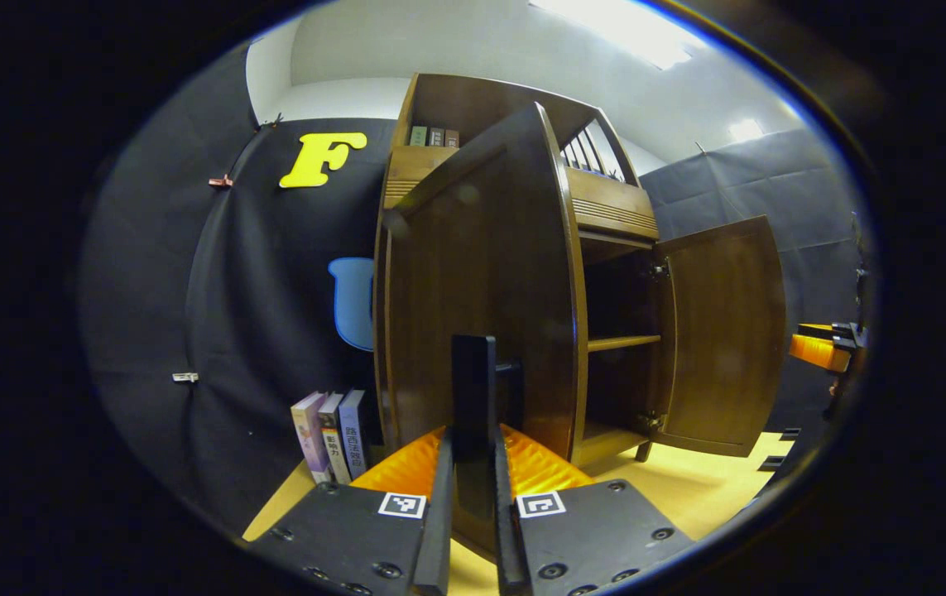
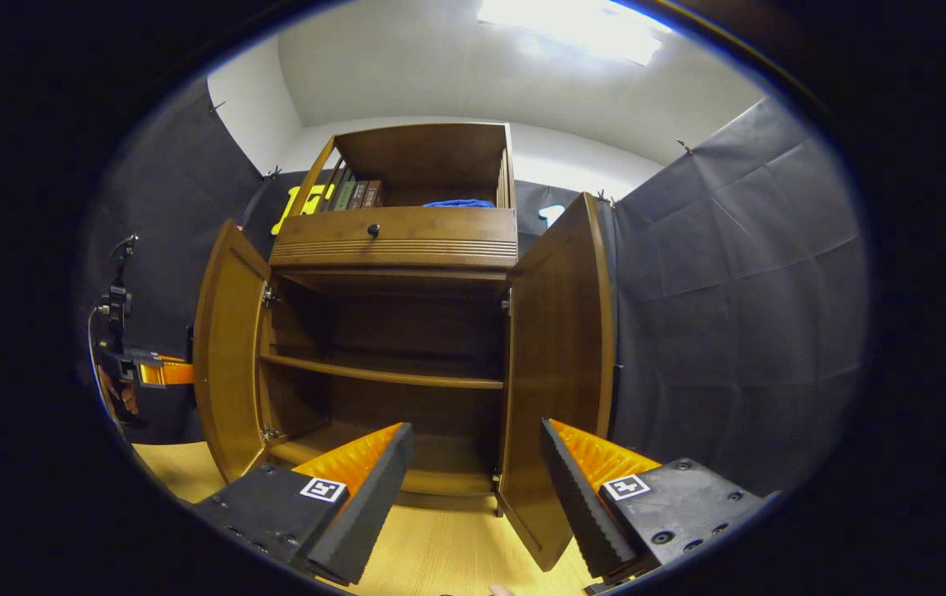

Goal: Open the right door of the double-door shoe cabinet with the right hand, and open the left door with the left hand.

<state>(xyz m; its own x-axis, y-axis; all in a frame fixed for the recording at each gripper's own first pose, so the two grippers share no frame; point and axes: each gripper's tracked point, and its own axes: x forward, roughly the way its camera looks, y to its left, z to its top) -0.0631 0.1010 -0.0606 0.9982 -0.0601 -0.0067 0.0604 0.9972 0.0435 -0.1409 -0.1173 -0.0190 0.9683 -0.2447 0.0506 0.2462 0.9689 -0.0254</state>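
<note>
Wood cabinet (image 2: 394,240) stands on the floor, both doors swung out. My left gripper (image 1: 473,463) has its jaws clamped on the edge of the left door (image 1: 473,273), held edge-on in front of it. Right gripper (image 2: 477,488) hangs level facing the open interior, jaws spread wide and empty, right door (image 2: 559,364) just beside its right finger. Books (image 1: 330,434) stand left of the cabinet by the black cloth wall.

Light wood floor (image 2: 448,546) carries the shoe cabinet (image 2: 394,240), dead ahead of the right claw. Three books (image 1: 330,434) stand upright on it, ahead-left of the left claw.
</note>
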